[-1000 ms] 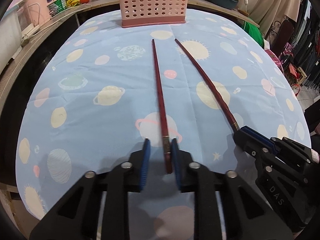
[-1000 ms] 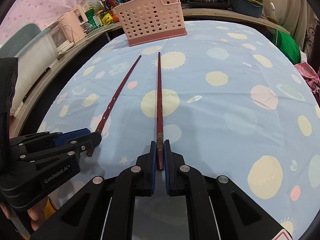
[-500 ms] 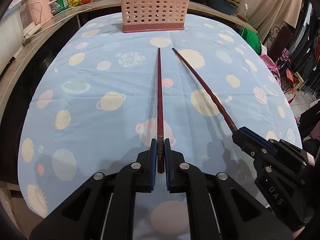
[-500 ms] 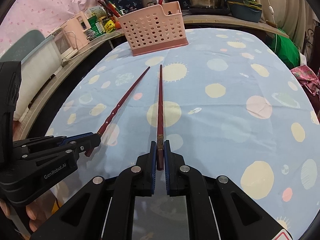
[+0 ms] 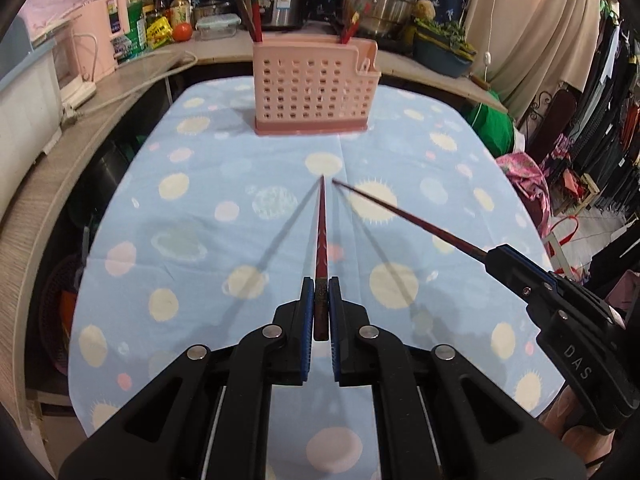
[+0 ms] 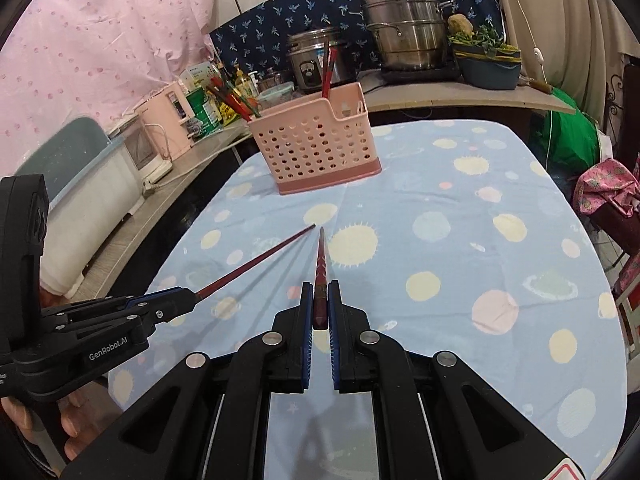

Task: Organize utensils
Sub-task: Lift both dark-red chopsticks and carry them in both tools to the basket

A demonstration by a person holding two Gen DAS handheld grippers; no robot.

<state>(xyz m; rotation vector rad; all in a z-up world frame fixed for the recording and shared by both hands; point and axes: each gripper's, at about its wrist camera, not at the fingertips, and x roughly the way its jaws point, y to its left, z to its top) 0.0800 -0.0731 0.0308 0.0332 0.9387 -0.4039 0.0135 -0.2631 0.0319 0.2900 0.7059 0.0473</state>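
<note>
The left gripper is closed on the thick end of a dark red chopstick, its blue pads pressed against both sides of the shaft. The right gripper is likewise closed on the thick end of a second dark red chopstick. Both chopsticks are clear of the tablecloth, a light blue sheet printed with planets and suns, and cast separate shadows on it. Each stick extends forward from its jaws and tapers to a thin tip; the two tips lie near each other without touching, above the middle of the cloth. In the left wrist view the right gripper enters from the right edge with its chopstick angled inward. In the right wrist view the left gripper enters from the left edge, its chopstick angled inward. A pink perforated utensil basket stands upright at the far end of the cloth, well apart from the tips. Further red chopsticks stand in its compartments.
</note>
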